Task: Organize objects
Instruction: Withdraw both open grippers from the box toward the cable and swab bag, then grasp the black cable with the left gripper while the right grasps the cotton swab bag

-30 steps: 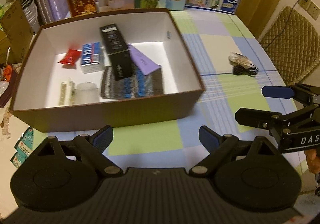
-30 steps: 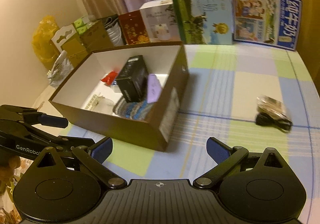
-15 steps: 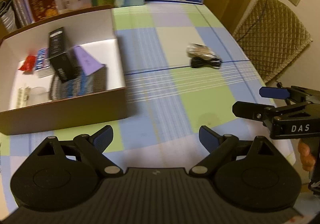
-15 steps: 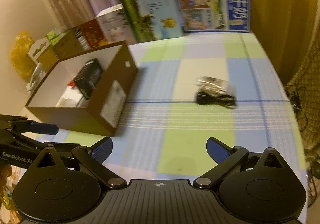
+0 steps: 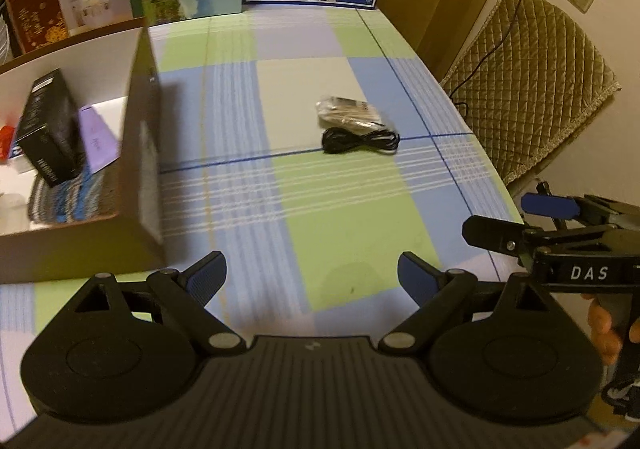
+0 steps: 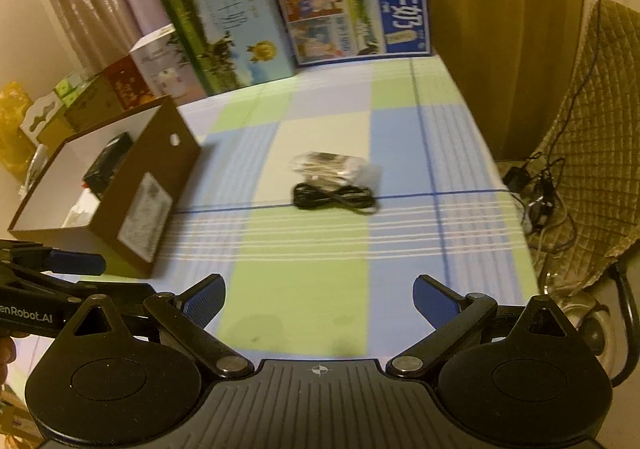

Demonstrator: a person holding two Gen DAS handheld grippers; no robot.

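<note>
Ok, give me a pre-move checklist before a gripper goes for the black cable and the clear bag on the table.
1. Right gripper open, empty: ok.
2. Left gripper open, empty: ok.
3. Coiled black cable in plain view on the checked tablecloth: ok.
4. Clear plastic bag apart from the cable: cannot tell, they look touching.
5. Path to both unobstructed: ok.
6. Brown cardboard box has room: cannot tell, partly out of view.
</note>
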